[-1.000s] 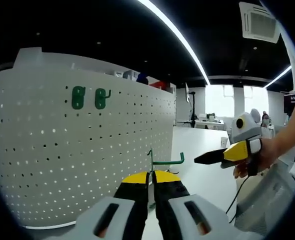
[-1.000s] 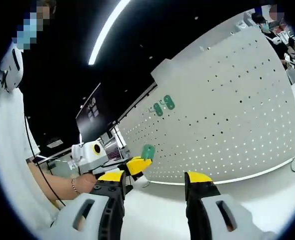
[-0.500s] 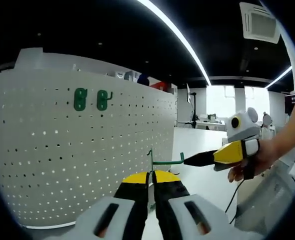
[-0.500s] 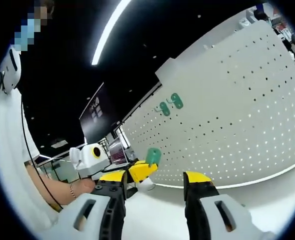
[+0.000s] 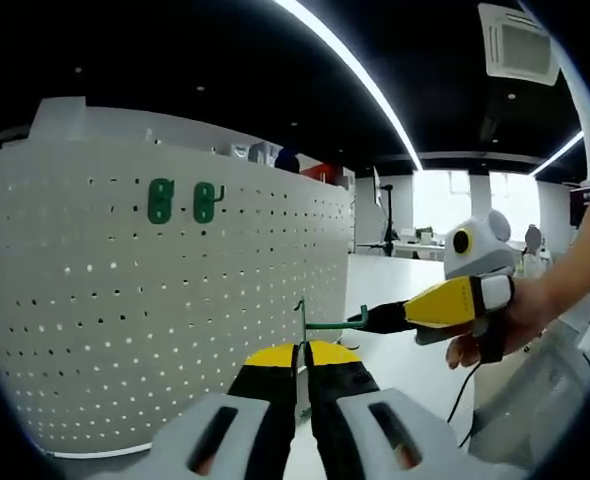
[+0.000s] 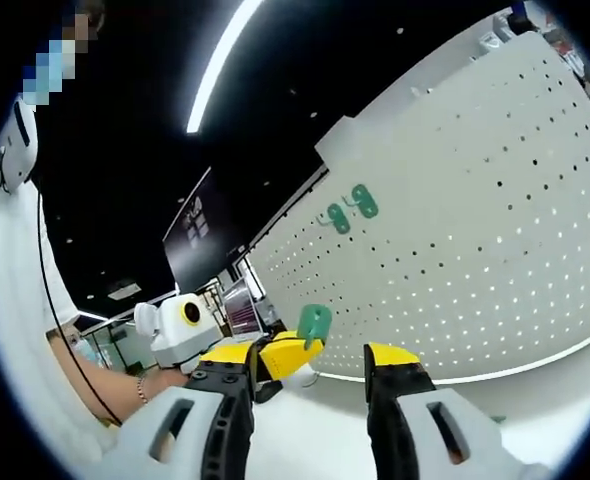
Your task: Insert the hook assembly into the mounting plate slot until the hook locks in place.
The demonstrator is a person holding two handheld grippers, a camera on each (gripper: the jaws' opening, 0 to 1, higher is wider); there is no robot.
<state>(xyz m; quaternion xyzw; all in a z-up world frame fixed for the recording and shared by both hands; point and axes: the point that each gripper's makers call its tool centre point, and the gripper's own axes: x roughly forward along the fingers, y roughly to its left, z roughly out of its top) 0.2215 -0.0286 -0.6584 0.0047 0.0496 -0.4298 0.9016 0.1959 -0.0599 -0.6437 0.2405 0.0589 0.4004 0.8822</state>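
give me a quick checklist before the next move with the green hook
1. Left gripper shut on the green hook: ok.
2. Right gripper at the hook's free end: ok, its tip is at the curl; contact cannot tell.
3. Right gripper jaws open: ok, a wide gap in the right gripper view.
4. Hook's green plate visible above the left gripper: ok.
5. Pegboard in view with two green hooks already mounted: ok.
6. Free slot chosen for this hook: cannot tell.
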